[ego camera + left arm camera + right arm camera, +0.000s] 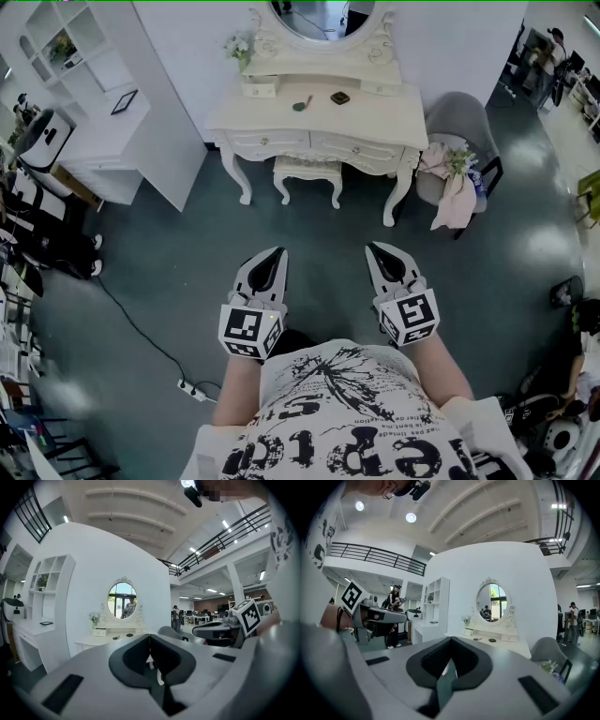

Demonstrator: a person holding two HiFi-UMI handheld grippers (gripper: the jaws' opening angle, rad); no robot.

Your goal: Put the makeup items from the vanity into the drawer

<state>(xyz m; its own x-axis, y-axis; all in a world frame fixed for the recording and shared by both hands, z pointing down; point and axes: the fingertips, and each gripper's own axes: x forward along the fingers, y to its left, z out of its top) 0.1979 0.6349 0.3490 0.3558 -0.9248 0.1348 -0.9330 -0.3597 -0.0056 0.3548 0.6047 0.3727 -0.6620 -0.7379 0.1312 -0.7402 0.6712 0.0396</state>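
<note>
Makeup lies on the vanity [246,120] top: a green piece [302,103], and a dark compact [339,97] just right of it. Well apart from them, over the floor [169,272], the left gripper [277,251] and right gripper [374,247] hang side by side, both with jaws together and empty

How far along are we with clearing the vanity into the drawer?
Nothing looks done yet. The green item and dark compact lie on the vanity, whose front drawers look closed. Both the left gripper and right gripper have jaws shut, empty, well short of the vanity. Left: approach, open a drawer, move both items.
</note>
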